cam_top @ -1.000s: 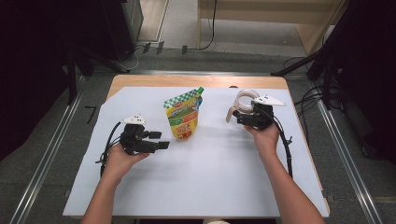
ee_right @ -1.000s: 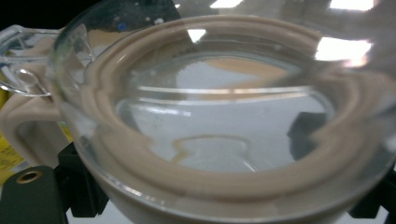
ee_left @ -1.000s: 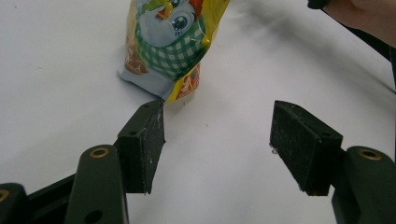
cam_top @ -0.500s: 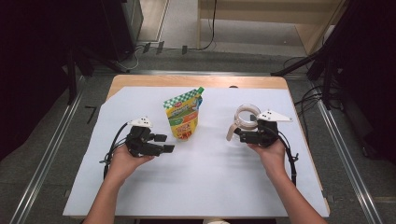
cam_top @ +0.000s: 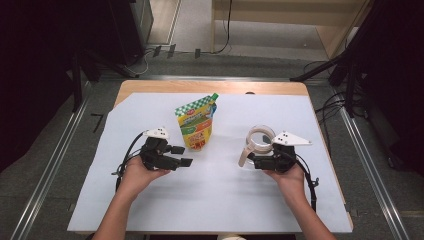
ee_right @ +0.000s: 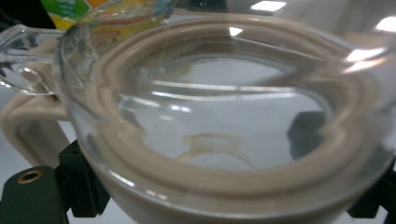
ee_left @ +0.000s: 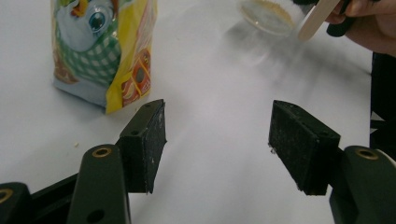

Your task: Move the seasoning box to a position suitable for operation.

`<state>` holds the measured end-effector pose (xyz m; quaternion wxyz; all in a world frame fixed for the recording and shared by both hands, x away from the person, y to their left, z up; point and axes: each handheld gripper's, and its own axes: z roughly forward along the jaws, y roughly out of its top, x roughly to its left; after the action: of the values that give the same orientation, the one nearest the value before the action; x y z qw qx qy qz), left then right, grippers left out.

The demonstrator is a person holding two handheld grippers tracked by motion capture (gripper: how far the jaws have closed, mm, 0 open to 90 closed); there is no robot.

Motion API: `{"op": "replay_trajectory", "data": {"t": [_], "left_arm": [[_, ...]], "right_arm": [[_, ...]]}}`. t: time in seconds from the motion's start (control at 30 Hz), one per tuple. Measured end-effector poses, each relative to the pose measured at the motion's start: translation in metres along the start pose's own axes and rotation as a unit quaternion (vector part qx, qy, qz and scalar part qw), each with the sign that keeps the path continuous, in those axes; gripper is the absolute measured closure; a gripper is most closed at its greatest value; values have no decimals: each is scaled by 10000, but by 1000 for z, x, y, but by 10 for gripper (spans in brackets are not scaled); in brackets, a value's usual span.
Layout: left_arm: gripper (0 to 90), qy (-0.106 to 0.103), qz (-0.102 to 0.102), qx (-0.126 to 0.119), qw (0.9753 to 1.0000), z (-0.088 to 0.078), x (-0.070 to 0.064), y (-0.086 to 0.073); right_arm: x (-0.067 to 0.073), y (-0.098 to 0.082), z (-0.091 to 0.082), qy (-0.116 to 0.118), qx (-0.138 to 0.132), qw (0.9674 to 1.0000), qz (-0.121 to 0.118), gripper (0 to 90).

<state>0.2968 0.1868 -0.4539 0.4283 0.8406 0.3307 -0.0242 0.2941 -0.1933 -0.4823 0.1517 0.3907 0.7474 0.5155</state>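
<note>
On the white table cover (cam_top: 215,200), my right gripper (cam_top: 254,161) clamps a clear glass pitcher (cam_top: 260,141) with a beige rim and handle, holding it to the right of the standing snack pouch (cam_top: 196,122) and well apart from it. Over on the other side my left gripper (cam_top: 181,155) has its jaws wide apart with nothing between them, pointing toward the pitcher, with the pouch just beside its far jaw.

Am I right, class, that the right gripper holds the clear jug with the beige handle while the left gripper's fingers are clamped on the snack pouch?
Not quite. The left gripper has its fingers open and empty, with the snack pouch lying apart beyond them, as the left gripper view shows. The right gripper does hold the clear jug.
</note>
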Motion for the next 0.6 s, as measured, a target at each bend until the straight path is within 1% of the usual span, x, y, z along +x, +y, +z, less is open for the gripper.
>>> {"op": "replay_trajectory", "data": {"t": [0.03,0.07,0.13,0.27,0.33,0.43,0.5,0.53,0.6], "left_arm": [[372,-24,27,-7,10000,0,-1,1],[372,0,68,4,10000,0,-3,1],[372,-19,61,-13,10000,1,-3,1],[372,-39,59,33,10000,2,-4,2],[372,-16,66,59,10000,3,-5,2],[372,-42,77,54,9999,5,-7,3],[372,-43,93,81,9999,5,-7,3],[372,-55,107,93,9999,7,-8,4],[372,-58,145,148,9998,9,-10,4]], "right_arm": [[3,-1,2,63,51,9999,-60,120],[4,-2,2,81,64,9999,-98,120],[7,-4,4,115,79,9998,-103,120],[13,-6,10,213,134,9996,-101,121],[16,-7,13,263,134,9995,-143,120],[22,-9,19,358,184,9990,-176,120],[26,-10,23,409,219,9987,-229,120],[26,-10,23,409,219,9987,-229,120],[32,-12,27,485,253,9981,-290,120]]}}
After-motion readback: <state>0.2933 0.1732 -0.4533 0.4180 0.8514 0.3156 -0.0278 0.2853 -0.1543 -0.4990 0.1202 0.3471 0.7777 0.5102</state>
